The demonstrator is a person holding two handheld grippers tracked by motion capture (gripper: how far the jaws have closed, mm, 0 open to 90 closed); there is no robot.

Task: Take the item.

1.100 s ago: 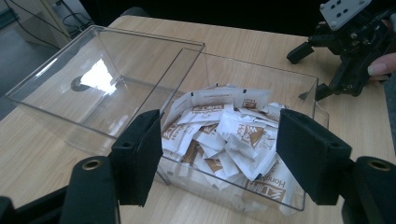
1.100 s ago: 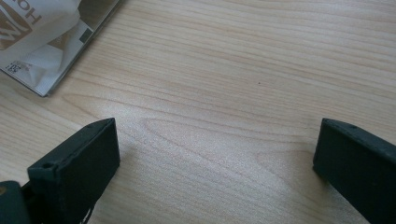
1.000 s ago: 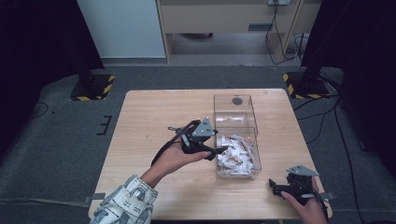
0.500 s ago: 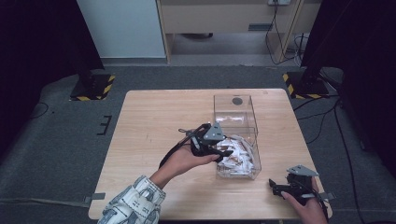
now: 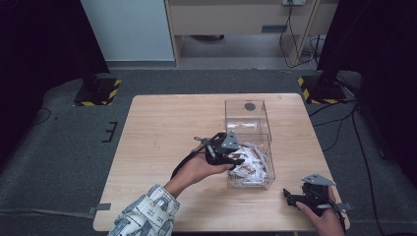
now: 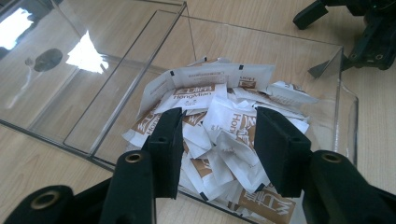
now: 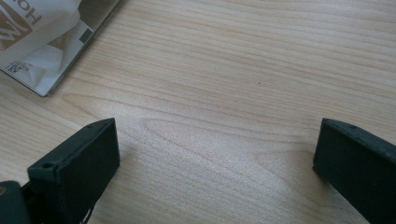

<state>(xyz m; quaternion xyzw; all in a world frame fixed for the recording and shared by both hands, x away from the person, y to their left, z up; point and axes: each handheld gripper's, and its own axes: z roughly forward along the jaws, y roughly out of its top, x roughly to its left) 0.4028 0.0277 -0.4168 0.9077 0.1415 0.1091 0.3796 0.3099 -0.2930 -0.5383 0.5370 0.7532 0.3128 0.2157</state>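
A clear plastic box (image 5: pixel 248 114) with two compartments stands right of the table's middle. Its near compartment holds a heap of white and brown sachets (image 5: pixel 252 166); the far compartment holds none. My left gripper (image 5: pixel 240 161) reaches over the box's left wall, and in the left gripper view it (image 6: pixel 215 144) hangs open just above the sachets (image 6: pixel 219 88), nothing between its jaws. My right gripper (image 5: pixel 291 197) rests low at the table's front right, wide open over bare wood (image 7: pixel 215 154), apart from the box. The right gripper (image 6: pixel 369 28) also appears beyond the box in the left gripper view.
The wooden table (image 5: pixel 162 132) has free room on its whole left half. A corner of the box with sachets (image 7: pixel 42 42) lies to the upper left of the right gripper's jaws. Dark floor and stands with striped bases surround the table.
My left gripper has moved right, from beside the box to over its left wall and down toward the sachets. The right gripper has stayed put.
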